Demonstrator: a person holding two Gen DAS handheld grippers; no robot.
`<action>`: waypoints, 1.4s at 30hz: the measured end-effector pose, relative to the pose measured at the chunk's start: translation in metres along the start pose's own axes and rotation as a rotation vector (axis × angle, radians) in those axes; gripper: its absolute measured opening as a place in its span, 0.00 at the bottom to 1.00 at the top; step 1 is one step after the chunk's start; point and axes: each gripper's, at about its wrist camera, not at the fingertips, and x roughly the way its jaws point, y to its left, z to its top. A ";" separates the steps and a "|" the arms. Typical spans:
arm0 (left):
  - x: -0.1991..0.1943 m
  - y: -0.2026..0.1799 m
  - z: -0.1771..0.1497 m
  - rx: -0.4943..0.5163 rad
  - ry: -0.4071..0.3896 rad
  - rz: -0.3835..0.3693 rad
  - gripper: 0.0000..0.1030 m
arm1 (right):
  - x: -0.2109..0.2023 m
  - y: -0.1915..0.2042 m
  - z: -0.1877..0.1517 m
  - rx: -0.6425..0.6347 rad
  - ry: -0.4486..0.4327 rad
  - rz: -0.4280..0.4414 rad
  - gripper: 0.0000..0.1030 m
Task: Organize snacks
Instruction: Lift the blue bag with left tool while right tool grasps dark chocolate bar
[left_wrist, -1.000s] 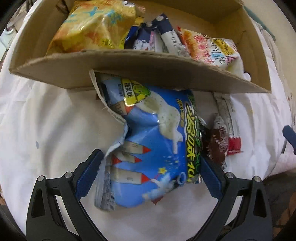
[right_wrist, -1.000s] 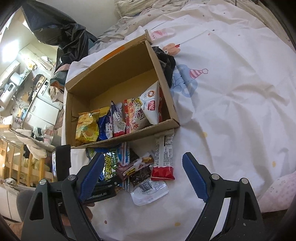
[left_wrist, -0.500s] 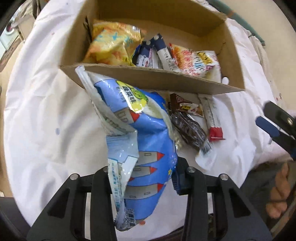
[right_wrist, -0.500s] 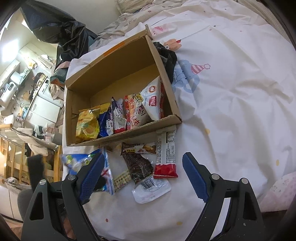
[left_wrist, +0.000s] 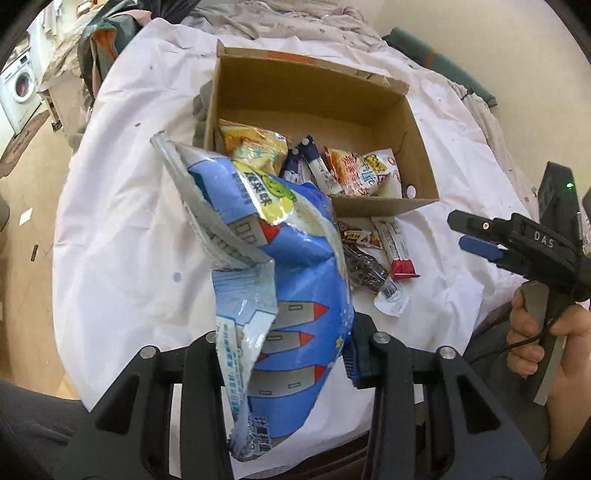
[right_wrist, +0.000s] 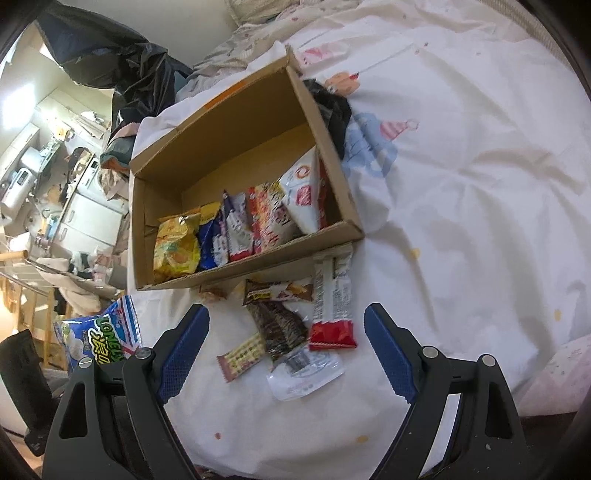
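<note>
While the left gripper pinches the big blue bag and holds it up clear of the sheet, the right gripper hangs spread wide with nothing between its jaws. Under it 5 small snacks, a red-ended bar among them, lie just before the box, which holds more packets.
</note>
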 end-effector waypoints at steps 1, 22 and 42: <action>0.000 0.002 0.000 -0.010 -0.001 0.000 0.34 | 0.003 0.002 0.000 0.000 0.013 0.010 0.86; 0.005 0.035 0.001 -0.193 0.025 -0.032 0.34 | 0.144 0.057 -0.026 -0.415 0.384 -0.252 0.84; 0.006 0.032 0.000 -0.189 0.005 0.036 0.34 | 0.097 0.080 -0.072 -0.412 0.366 -0.051 0.16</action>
